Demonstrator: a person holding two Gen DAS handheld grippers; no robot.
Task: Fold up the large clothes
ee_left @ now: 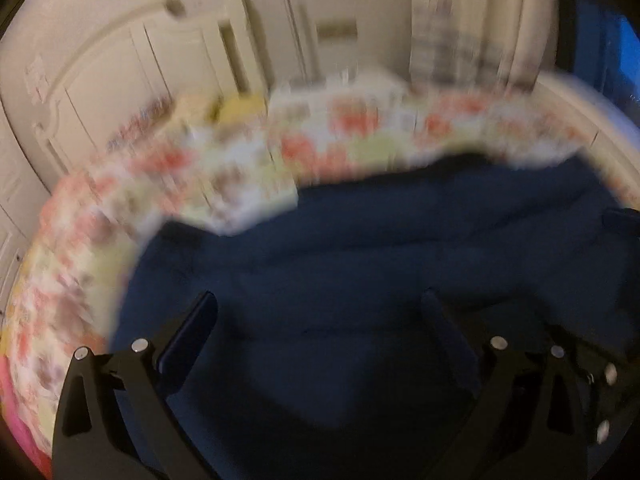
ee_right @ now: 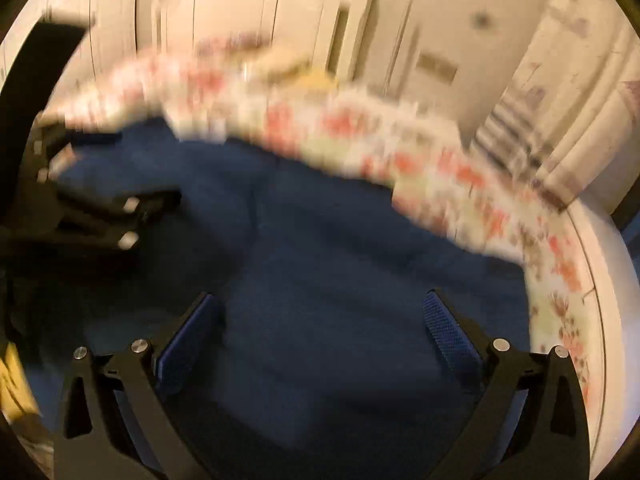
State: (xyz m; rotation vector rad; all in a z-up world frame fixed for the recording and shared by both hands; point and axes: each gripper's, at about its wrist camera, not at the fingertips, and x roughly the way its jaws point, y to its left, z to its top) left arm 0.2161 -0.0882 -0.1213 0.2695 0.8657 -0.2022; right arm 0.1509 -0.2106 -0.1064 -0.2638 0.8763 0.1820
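Behind everything, pale panelled wardrobe doors (ee_left: pixel 168 64), cream with raised mouldings, smeared by motion blur in both views. At the right of the room, a patterned curtain (ee_right: pixel 576 92) hanging in folds.

Below that, a bed covered by a floral sheet (ee_left: pixel 328 136), white ground with red and green blotches, details lost in blur. Curving around the far side of the dark cloth and down the left edge in the left wrist view, and down the right edge (ee_right: pixel 560 272) in the right wrist view.

Spread across the sheet, a large navy garment (ee_left: pixel 380 248), filling the lower half of both views, lying flat with soft creases and a ridge running through the middle (ee_right: pixel 256 216). Kind of garment impossible to tell. Small yellowish bundle (ee_left: pixel 236 110) on the bed near the wardrobe, too blurred to identify.

Left tongs (ee_left: pixel 320 304) spread wide over the navy cloth, nothing between the blue pads (ee_left: pixel 188 336), tips just above or on the fabric, contact not clear. Seen also from the right wrist view as a black frame at the left edge (ee_right: pixel 120 216).

Right tongs (ee_right: pixel 320 304) gaping at full width, blue ribbed pads (ee_right: pixel 448 328) apart, gripping nothing, poised over the same navy cloth, near its right side by the floral border.
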